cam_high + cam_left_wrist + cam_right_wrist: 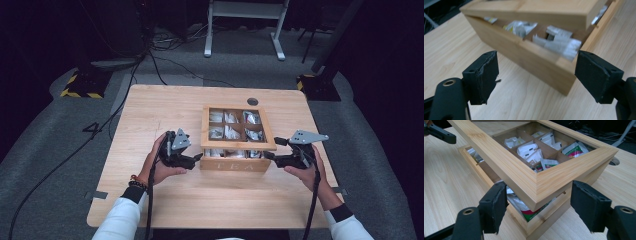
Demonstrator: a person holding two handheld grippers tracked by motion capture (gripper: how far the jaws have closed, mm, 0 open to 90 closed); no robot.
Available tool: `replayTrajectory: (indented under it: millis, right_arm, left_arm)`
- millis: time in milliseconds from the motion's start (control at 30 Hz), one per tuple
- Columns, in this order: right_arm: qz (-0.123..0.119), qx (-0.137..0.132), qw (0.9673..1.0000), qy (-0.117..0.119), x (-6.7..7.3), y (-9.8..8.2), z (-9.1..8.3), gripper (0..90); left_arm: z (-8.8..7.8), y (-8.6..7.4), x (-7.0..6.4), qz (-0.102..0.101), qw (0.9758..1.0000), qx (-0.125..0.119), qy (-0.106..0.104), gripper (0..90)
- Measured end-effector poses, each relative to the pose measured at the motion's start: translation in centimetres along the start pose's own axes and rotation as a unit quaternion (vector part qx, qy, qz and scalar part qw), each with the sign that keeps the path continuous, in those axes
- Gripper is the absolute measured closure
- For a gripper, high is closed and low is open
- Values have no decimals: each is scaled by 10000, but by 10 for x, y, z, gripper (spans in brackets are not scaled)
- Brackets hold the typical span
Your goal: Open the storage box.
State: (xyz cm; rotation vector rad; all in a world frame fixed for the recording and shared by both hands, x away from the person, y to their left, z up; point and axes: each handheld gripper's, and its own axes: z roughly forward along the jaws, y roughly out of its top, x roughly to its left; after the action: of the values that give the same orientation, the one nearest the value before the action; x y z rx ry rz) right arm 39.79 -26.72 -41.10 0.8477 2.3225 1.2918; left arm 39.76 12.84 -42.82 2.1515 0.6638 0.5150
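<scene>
A wooden tea box stands mid-table, and its window-framed lid is tilted up at the front. Several compartments hold tea bags. My right gripper is at the front right corner. In the right gripper view, its jaws straddle the raised lid corner and both pads touch its edges. My left gripper hovers at the front left corner. The left gripper view shows its jaws open, short of the box corner, with the lid above them.
The light wooden table has a round cable hole behind the box. Bare tabletop lies to the left and in front of the box. Beyond the table, cables cross the grey floor near striped stand bases and a white frame's legs.
</scene>
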Motion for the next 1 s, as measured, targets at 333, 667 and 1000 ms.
replayTrajectory:
  millis: [333,667,1000]
  right_arm:
    - [-35,-14,10000,-23,0,4,-1,296]
    - [78,-160,9998,20,-2,7,-6,321]
    - [111,-287,9995,-76,-10,1,-25,321]
  left_arm:
    - [9,20,0,124,9994,-320,63,223]
    - [8,33,-1,483,9978,-452,-26,231]
    - [0,48,5,503,9959,-746,-78,292]
